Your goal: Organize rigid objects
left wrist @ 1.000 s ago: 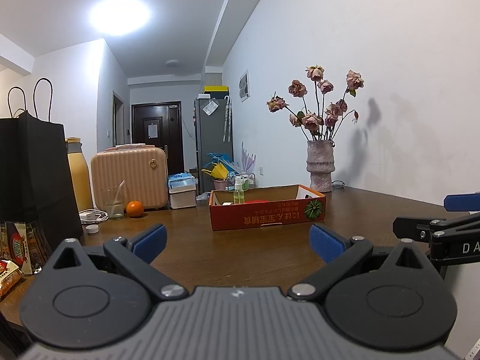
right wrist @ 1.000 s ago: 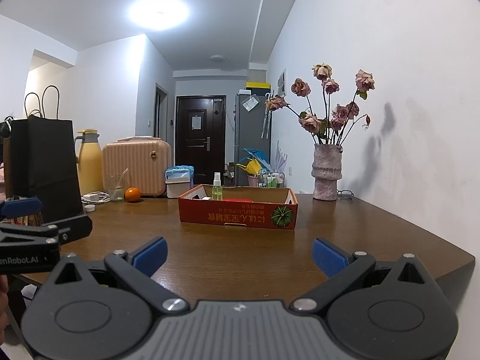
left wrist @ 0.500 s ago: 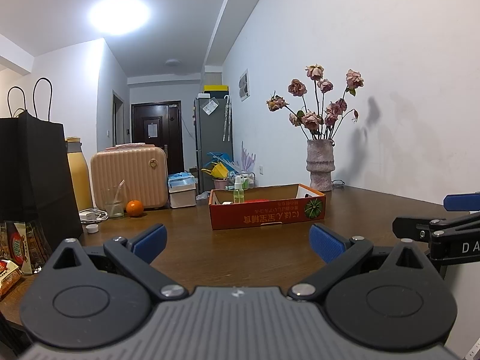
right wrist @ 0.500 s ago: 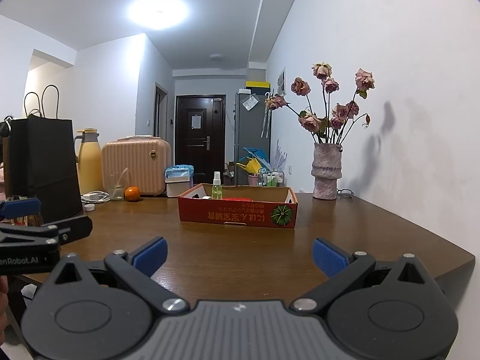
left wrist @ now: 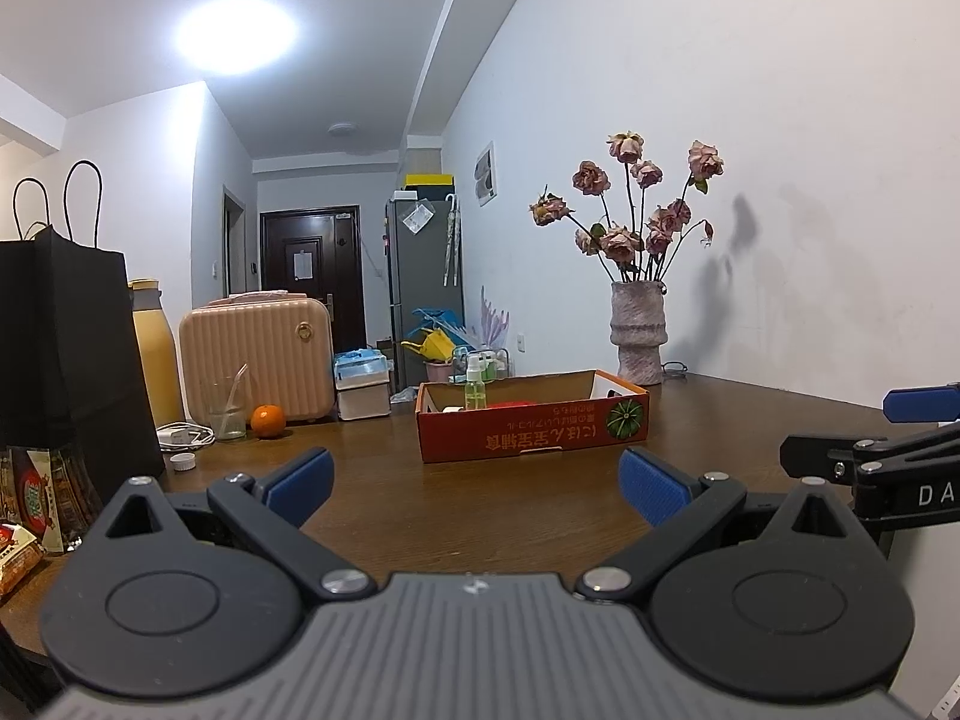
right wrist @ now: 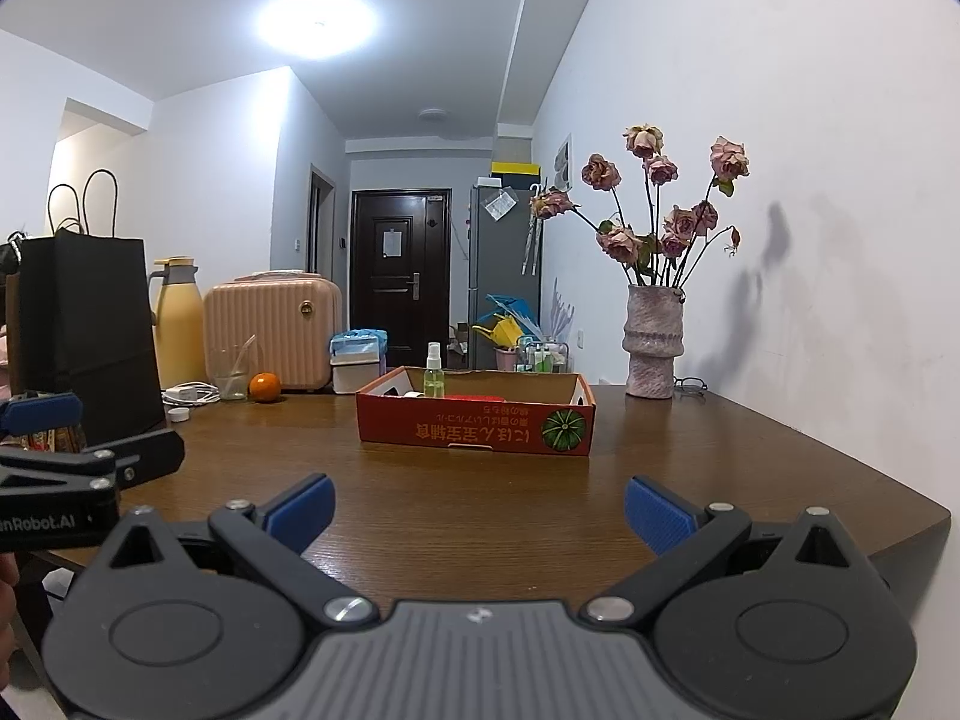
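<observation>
A shallow red cardboard box [left wrist: 531,429] [right wrist: 474,426] stands mid-table, with a small green spray bottle [left wrist: 474,387] [right wrist: 433,373] upright inside it. An orange [left wrist: 267,420] [right wrist: 264,386], a glass cup [left wrist: 227,411] and a white bottle cap [left wrist: 183,462] lie left of the box. My left gripper [left wrist: 474,483] is open at the table's near edge, well short of the box, nothing between its blue pads. My right gripper [right wrist: 477,510] is open too, level with it and empty. Each gripper shows at the side of the other's view.
A black paper bag [left wrist: 60,348] and snack packets [left wrist: 36,498] stand at the near left. A yellow flask [left wrist: 153,348], pink case [left wrist: 258,354] and tissue box [left wrist: 360,384] line the far edge. A vase of dried roses [left wrist: 637,330] stands by the right wall.
</observation>
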Available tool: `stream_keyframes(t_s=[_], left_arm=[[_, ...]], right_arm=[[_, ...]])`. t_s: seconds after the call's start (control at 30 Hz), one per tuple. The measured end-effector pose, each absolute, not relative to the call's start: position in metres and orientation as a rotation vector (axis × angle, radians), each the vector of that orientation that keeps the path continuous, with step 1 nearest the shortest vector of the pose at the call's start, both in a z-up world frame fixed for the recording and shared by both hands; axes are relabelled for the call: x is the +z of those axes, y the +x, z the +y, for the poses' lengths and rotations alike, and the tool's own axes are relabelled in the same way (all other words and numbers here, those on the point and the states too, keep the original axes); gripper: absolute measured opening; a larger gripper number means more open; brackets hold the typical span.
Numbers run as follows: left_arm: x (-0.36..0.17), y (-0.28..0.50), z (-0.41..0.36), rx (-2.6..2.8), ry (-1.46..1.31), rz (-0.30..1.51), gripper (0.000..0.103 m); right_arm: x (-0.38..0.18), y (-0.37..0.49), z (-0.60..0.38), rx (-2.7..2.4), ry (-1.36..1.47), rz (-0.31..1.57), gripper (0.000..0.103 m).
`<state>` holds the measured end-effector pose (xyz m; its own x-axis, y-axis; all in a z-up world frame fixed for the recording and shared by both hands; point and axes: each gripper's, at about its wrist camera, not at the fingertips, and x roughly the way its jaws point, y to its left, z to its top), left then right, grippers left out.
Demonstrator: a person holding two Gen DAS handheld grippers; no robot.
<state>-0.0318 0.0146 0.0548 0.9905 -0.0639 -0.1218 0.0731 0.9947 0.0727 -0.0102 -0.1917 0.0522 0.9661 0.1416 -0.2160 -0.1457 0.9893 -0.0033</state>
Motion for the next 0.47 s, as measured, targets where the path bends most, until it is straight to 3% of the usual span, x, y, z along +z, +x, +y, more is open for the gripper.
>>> stream_keyframes(t_s=[0.47], left_arm=[[0.0511,-0.0326,0.0096,-0.064,0.103,0.107,0.103]], right_arm=[[0.0517,-0.0094,-0.1915,0.147,-0.017,0.221,0.103]])
